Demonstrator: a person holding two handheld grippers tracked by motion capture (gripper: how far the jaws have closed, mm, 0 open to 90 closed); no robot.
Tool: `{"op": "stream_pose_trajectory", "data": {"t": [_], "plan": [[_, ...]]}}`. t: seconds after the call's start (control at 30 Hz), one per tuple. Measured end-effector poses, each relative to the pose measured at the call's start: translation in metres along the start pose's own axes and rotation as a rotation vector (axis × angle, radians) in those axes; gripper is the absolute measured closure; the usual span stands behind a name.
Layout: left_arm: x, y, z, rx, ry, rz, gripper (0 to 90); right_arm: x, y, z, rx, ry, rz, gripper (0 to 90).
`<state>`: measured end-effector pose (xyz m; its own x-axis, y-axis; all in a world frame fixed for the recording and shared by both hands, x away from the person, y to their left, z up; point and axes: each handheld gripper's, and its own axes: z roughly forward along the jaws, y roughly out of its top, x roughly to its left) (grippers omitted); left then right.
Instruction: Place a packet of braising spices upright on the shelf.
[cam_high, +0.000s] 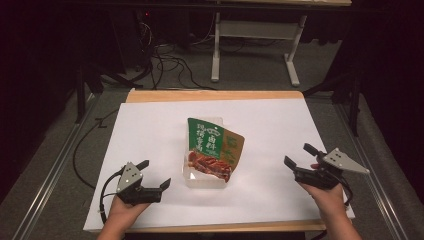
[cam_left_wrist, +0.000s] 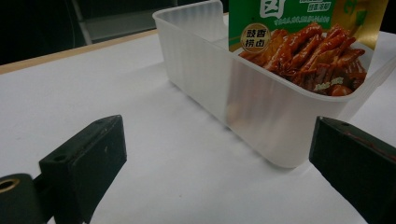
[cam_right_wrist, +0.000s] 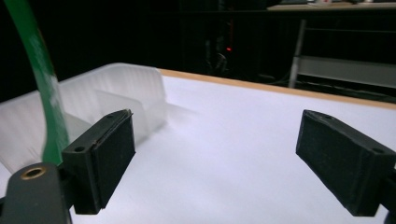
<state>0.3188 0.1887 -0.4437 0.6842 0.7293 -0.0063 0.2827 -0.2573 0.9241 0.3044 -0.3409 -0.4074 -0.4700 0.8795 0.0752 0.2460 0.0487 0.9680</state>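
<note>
Broadly, the white table (cam_high: 150, 130) takes up most of the high view, and at its centre sits a translucent plastic tray (cam_high: 202, 179) with a green snack packet (cam_high: 207, 145) lying in it, its top end leaning out over the far rim toward twelve o'clock. A second, brownish packet (cam_high: 234, 145) lies tucked beside the first at its three o'clock side. The left gripper (cam_high: 155, 175) rests at about eight o'clock from the tray, near it but not touching, jaws spread wide and holding nothing. The right gripper (cam_high: 297, 155) sits at roughly four o'clock, well apart from the tray, likewise released and empty.

My worry is the tray: it looks light and thin-walled, so a jaw nudging its near corner could slide or tip it. The glossy packet may slip if pinched only at its edge, and pulling one packet could drag the other out with it.
</note>
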Motion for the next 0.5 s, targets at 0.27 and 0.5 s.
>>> {"op": "stream_pose_trajectory", "data": {"t": [0.27,0.5], "plan": [[-0.002,0.001,0.007,0.003,-0.02,-0.002,4.5,-0.015,-0.013,-0.001,0.013,-0.043,0.032,12.5],[-0.005,0.002,0.006,0.005,-0.02,0.012,4.5,-0.016,-0.016,-0.002,0.006,-0.029,0.047,12.9]]}}
